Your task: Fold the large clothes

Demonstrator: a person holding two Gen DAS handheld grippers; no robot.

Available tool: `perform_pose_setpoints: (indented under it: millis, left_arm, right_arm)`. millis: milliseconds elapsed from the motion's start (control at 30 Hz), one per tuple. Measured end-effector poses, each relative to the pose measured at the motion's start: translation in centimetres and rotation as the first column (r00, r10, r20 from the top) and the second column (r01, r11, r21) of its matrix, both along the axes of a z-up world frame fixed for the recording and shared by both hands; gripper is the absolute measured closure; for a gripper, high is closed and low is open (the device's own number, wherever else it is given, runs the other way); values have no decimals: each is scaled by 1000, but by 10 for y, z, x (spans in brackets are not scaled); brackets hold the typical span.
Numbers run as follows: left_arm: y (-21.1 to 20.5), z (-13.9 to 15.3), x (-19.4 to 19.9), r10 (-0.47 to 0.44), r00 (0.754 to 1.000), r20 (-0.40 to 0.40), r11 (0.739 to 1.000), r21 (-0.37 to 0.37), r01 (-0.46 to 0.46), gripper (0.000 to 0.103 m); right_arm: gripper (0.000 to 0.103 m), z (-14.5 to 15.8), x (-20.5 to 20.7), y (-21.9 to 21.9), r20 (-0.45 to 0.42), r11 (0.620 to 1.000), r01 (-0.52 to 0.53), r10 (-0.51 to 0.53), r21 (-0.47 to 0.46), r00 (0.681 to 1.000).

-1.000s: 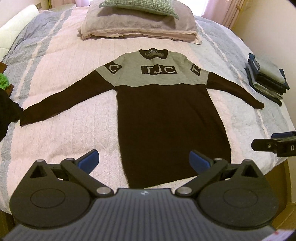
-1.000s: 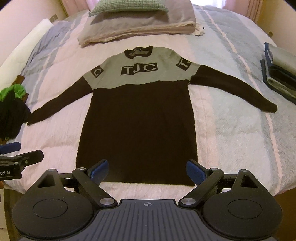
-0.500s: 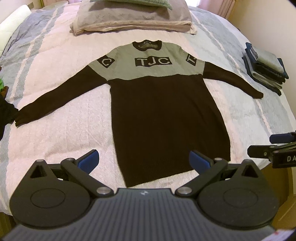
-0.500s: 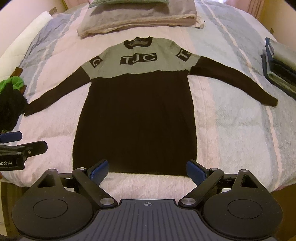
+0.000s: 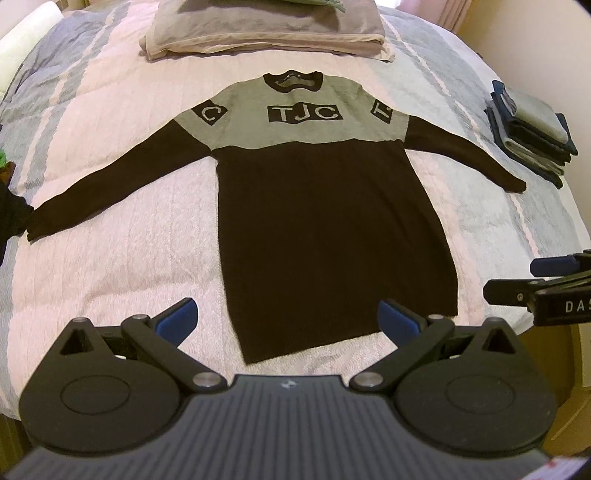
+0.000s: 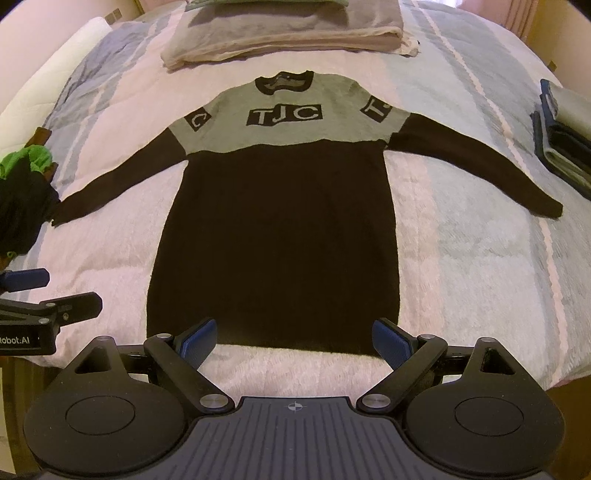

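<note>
A long black sweater (image 5: pixel 325 229) (image 6: pixel 277 236) with a grey yoke marked "TJC" lies flat and face up on the bed, both sleeves spread out to the sides. Above its hem, at the near edge of the bed, my left gripper (image 5: pixel 288 319) stands open with nothing between its blue pads. My right gripper (image 6: pixel 293 338) is open too, over the hem's middle. Each gripper shows at the side of the other's view: the right one (image 5: pixel 532 280) at the far right, the left one (image 6: pixel 44 291) at the far left.
The striped pink and blue bedcover (image 5: pixel 110 258) carries stacked pillows (image 5: pixel 266 29) at the head. A pile of folded clothes (image 5: pixel 532 133) (image 6: pixel 565 129) sits at the right edge. A dark and green heap (image 6: pixel 22 184) lies by the left sleeve's cuff.
Both grippers have moved forward and lower toward the sweater's hem, so the sweater fills more of each view. The jaws stayed open and the sweater has not moved.
</note>
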State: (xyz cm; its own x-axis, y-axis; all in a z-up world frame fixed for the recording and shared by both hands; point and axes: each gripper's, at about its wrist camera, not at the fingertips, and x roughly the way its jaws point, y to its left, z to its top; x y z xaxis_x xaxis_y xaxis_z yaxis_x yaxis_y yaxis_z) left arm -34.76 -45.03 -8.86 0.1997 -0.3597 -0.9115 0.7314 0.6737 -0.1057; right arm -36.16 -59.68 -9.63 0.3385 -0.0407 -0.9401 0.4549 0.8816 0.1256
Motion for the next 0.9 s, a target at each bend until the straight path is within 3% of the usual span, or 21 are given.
perform_pose_setpoints:
  millis: [333, 500, 567, 700, 900]
  left_arm:
    - [0, 1, 5, 48, 999, -1, 999, 3, -48, 1]
    - [4, 1, 16, 84, 996, 20, 996, 8, -84, 1]
    - [12, 4, 25, 101, 994, 49, 995, 7, -102, 1]
    - [42, 11, 56, 139, 983, 119, 990, 11, -141, 1]
    - [105, 9, 137, 147, 969, 198, 987, 29, -156, 1]
  right_arm:
    - [15, -2, 14, -6, 7, 999, -37, 37, 15, 999]
    - [15, 3, 33, -3, 104, 992, -123, 124, -17, 987]
    - [15, 3, 48, 2, 169, 982, -186, 189, -36, 967]
    - [15, 5, 81, 24, 193, 949, -300, 313, -93, 930]
    - [15, -2, 135, 89, 245, 889, -426, 457, -171, 855]
